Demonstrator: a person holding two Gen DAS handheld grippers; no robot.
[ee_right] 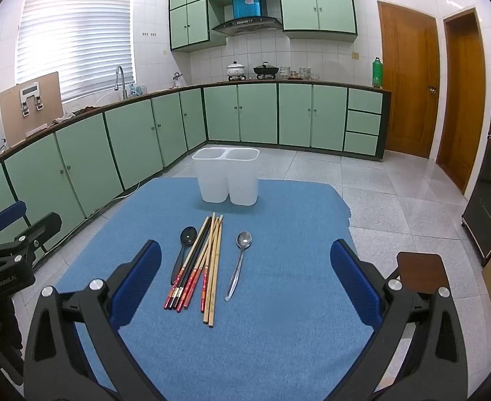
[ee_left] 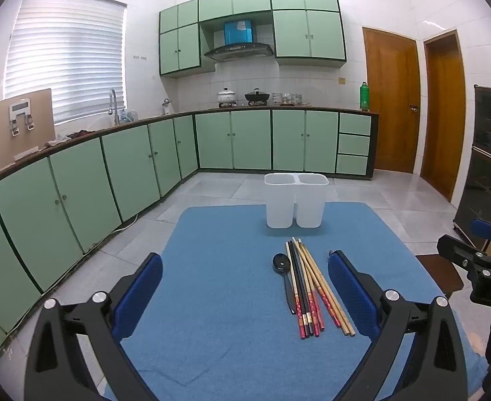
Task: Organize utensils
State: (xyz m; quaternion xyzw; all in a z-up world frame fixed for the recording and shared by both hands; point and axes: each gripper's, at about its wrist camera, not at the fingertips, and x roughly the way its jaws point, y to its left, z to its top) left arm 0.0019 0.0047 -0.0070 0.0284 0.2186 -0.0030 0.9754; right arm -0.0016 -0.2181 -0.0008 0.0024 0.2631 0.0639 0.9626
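Starting sort: nothing picked yet. Left gripper and right gripper both hover with jaws wide apart, empty. Chopsticks, black spoon and metal spoon lie ahead on the desk; empty twin-bin holder beyond. Advice: grasp one utensil mid-shaft, keeping types separate.

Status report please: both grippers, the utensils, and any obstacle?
Left gripper open, right gripper open, both empty. Chopsticks, black spoon and metal spoon flat on blue mat; white holder beyond. Nothing in the way.
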